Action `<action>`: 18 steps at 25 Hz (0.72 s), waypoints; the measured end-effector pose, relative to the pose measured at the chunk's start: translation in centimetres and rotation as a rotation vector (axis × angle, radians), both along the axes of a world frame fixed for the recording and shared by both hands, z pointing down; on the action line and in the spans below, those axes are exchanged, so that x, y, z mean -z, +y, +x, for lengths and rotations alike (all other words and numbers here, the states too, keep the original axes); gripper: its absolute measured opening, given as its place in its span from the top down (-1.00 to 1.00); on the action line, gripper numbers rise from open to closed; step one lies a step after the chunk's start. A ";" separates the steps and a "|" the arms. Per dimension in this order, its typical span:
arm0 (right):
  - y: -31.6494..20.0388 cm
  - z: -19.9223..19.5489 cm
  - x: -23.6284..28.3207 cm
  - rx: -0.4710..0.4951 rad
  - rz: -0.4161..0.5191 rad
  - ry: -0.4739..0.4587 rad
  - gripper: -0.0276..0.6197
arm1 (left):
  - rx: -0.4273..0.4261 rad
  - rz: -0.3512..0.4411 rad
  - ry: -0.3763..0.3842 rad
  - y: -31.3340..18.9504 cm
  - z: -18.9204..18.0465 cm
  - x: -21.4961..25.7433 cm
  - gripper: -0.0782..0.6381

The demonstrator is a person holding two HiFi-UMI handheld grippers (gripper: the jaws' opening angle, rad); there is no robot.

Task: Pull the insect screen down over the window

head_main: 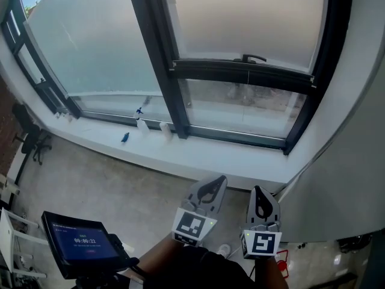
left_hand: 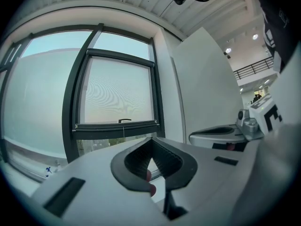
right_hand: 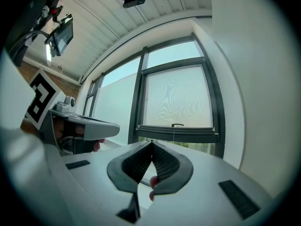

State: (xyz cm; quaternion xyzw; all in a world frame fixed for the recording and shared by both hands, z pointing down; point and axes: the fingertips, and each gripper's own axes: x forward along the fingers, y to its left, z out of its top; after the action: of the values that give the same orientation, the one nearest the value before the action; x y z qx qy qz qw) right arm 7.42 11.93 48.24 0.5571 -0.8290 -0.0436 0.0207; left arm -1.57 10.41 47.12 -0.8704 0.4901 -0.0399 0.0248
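The window (head_main: 180, 59) stands ahead of both grippers and well apart from them, across a stretch of floor and the white sill (head_main: 180, 155). Its right-hand pane carries the insect screen (head_main: 240, 17), which covers most of the pane. Under it, a strip of clear glass (head_main: 240, 110) shows down to the lower frame, so as things lie the screen does not cover the whole opening.

The screen's bottom bar (head_main: 240, 74) runs level, crosswise to the way we point, so any pull on it goes straight down, at right angles to its long axis. The small dark handle (head_main: 252, 58) sits on top of the bar near its middle.

We hold the left gripper (head_main: 218, 182) and the right gripper (head_main: 257, 190) side by side and pointing level at the pane. Each has its jaws pressed together with nothing between them.

The handle lies above and ahead of both. From the left gripper (left_hand: 151, 140) it is off to the left (left_hand: 124, 120); from the right gripper (right_hand: 151, 144) it is off to the right (right_hand: 177, 125). So it falls between our two lines of aim. In the head view the right gripper sits more nearly under it, though we judge neither clearly nearer.
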 end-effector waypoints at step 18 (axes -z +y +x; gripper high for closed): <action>1.5 -4.6 1.8 -0.063 0.041 0.020 0.90 | 0.208 -0.021 0.104 1.4 -11.2 0.3 0.78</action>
State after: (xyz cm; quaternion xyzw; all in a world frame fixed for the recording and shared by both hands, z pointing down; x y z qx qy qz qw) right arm 2.86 13.42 46.45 0.5830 -0.8096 -0.0654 0.0188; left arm -12.78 11.77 46.79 -0.8159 0.5780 -0.0021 -0.0142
